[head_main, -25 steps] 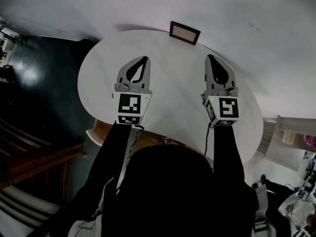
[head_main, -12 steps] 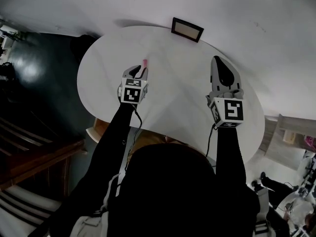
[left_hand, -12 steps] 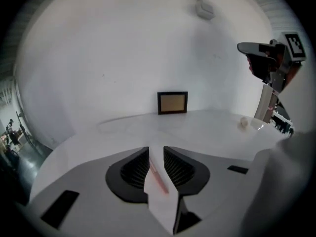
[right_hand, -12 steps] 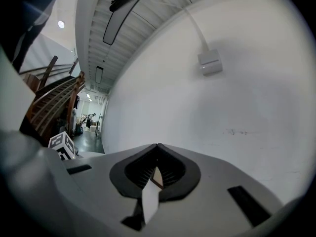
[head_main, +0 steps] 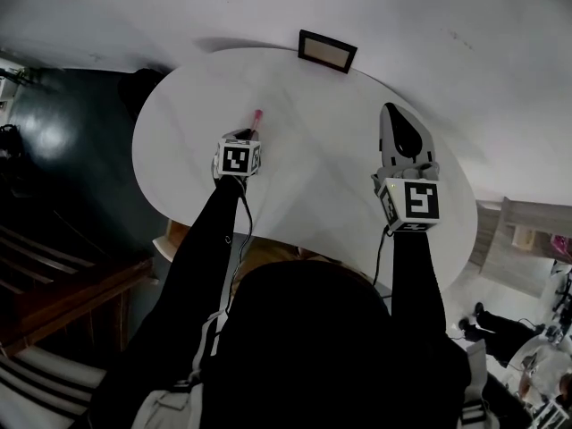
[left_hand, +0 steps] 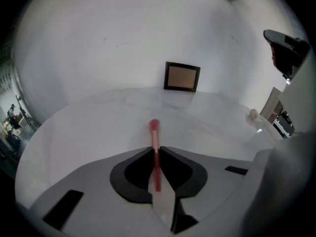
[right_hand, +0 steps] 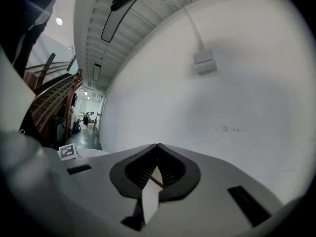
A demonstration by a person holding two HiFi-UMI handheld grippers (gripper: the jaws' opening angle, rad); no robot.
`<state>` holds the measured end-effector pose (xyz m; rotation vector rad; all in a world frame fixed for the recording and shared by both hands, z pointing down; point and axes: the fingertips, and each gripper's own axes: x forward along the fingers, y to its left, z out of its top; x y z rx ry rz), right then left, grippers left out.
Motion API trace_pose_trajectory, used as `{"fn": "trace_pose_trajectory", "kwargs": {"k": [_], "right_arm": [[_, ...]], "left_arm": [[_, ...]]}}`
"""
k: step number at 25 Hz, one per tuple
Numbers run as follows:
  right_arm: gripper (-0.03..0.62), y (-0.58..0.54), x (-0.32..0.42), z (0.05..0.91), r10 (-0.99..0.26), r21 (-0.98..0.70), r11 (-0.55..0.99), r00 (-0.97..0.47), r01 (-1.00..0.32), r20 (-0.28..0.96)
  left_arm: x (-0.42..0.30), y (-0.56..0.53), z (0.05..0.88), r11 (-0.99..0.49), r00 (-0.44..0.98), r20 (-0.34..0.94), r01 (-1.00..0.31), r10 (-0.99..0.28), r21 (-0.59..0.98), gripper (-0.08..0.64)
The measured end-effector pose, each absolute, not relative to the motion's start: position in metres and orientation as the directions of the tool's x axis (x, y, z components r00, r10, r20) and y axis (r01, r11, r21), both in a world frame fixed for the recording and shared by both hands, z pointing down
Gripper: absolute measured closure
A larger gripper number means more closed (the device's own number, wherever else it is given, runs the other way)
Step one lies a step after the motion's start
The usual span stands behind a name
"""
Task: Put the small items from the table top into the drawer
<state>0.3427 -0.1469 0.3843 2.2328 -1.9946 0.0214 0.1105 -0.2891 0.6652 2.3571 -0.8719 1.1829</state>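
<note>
One pink stick (left_hand: 155, 142) lies flat on the white table (head_main: 322, 177), toward its left side and well in from the rim. Your left gripper (left_hand: 156, 148) points down at it. Its jaws have just been closing and now stand narrow, with the tips tight on both sides of the stick. The stick's round end pokes out past them toward the wall (head_main: 268, 7). I can see no words on the stick. The cube (head_main: 238, 159) on that gripper shows black and white squares, and so does the other cube (head_main: 411, 201). Bare table lies all around the stick. A small dark frame (head_main: 327, 51) with a plain tan face stands at the far rim, touching the wall. A little pale lump (left_hand: 253, 115) sits near the table's right rim. Your right gripper (right_hand: 157, 145) is over the right side of the table, pointing level at the wall, with its jaws pressed together and holding nothing.
</note>
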Motion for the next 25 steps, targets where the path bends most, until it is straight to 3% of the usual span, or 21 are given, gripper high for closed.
{"fn": "trace_pose_trajectory", "kwargs": {"k": [12, 25], "right_arm": [[0.566, -0.144, 0.345, 0.383, -0.987, 0.096, -0.113, 0.123, -0.989, 0.101], [0.566, -0.145, 0.336, 0.357, -0.993, 0.110, -0.108, 0.112, -0.988, 0.032]], "left_arm": [[0.119, -0.288, 0.651, -0.793, 0.497, 0.786, -0.609, -0.367, 0.015, 0.506], [0.171, -0.271, 0.476, -0.843, 0.751, 0.426, -0.534, -0.504, -0.057, 0.506]]}}
